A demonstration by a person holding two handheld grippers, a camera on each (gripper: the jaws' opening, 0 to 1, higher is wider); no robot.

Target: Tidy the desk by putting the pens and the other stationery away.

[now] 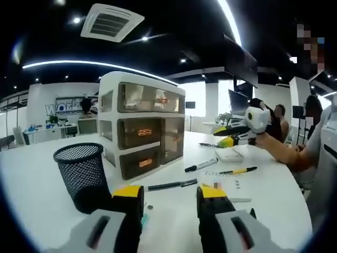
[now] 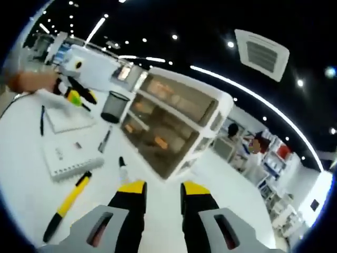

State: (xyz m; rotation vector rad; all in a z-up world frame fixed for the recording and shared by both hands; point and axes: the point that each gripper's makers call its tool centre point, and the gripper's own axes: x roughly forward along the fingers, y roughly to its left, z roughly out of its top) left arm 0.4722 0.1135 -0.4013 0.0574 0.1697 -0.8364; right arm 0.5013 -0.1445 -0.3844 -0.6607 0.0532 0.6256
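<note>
One white desk [image 1: 31, 190], dark-ceilinged office.

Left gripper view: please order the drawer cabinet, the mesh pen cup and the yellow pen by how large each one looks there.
1. drawer cabinet, clearly the largest.
2. mesh pen cup, though it stands nearer to the camera, which enlarges it.
3. yellow pen, the smallest, thin and farther away.
</note>
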